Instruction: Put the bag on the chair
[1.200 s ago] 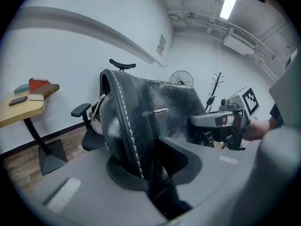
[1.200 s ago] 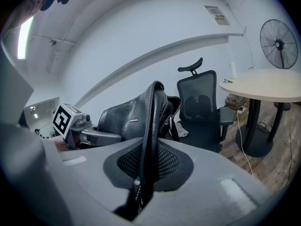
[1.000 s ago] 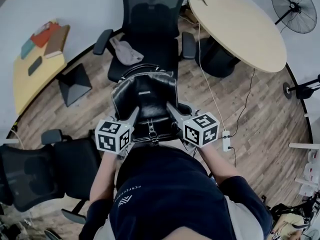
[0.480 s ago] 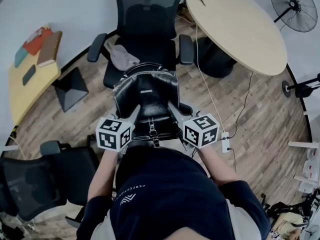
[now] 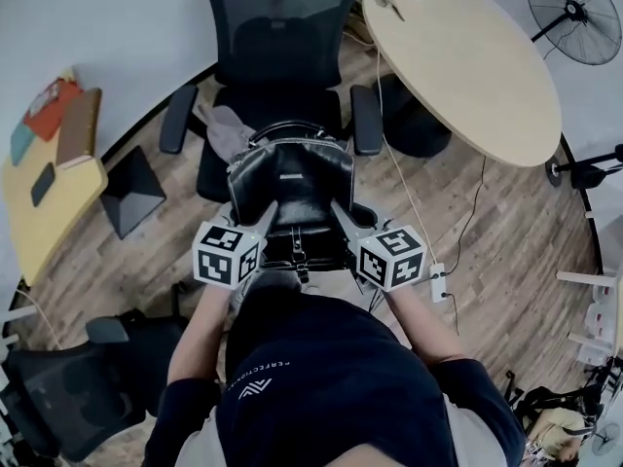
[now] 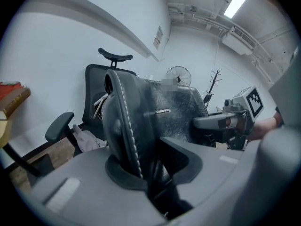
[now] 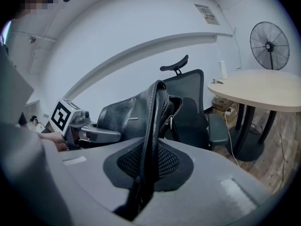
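The black bag (image 5: 289, 185) is held upright over the near part of the chair (image 5: 282, 56) seat; the left gripper (image 5: 265, 214) clamps its left edge; the right gripper (image 5: 341, 214) pinches its right edge.

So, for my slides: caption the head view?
The left gripper and right gripper hold a black bag by the chair.

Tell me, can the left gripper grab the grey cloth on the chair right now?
Probably not. The left gripper is shut on the black bag, so its jaws are full. The grey cloth lies on the chair just beyond the bag, but the bag would have to go down first.
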Demonstrator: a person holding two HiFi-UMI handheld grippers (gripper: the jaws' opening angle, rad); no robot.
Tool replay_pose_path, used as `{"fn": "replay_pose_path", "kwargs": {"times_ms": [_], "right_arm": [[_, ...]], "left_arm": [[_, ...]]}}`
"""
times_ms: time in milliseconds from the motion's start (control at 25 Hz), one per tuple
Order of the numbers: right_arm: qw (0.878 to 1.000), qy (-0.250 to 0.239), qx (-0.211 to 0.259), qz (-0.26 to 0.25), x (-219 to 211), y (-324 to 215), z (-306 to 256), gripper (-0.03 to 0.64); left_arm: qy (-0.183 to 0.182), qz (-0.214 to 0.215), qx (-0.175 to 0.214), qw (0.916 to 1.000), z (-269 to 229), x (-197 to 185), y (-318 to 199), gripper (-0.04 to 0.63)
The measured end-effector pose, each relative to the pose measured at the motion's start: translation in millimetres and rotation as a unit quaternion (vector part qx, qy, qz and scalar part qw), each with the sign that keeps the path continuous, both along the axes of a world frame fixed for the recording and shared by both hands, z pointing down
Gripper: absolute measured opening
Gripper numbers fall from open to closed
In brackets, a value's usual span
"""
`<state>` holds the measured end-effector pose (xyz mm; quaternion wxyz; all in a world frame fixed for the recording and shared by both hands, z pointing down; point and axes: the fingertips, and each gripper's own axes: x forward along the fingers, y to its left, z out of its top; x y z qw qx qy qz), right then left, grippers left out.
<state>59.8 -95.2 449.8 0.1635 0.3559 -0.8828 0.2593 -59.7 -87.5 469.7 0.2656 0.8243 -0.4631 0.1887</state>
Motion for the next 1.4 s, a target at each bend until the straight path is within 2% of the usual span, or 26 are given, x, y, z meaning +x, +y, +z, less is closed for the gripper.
{"fn": "replay_pose_path", "kwargs": {"times_ms": [400,720,1400], "right_arm": [[0.999,0.022,-0.025,0.023,-31.7,-70.3,33.0,0.032],[0.998,0.038,-0.039,0.033,-45.8,-114.0,68.4,0.035],[0.994,0.06,-0.065,0.057,-59.6,-156.9,126.8,0.06]], "left_arm": [[-0.012,0.028,-0.021,0.9993,29.2,-31.7,-77.5,0.106],[-0.011,0.031,-0.036,0.9988,62.7,-46.5,-120.0,0.104],[-0.015,0.041,-0.061,0.9972,118.6,-63.6,-162.0,0.104]]}}
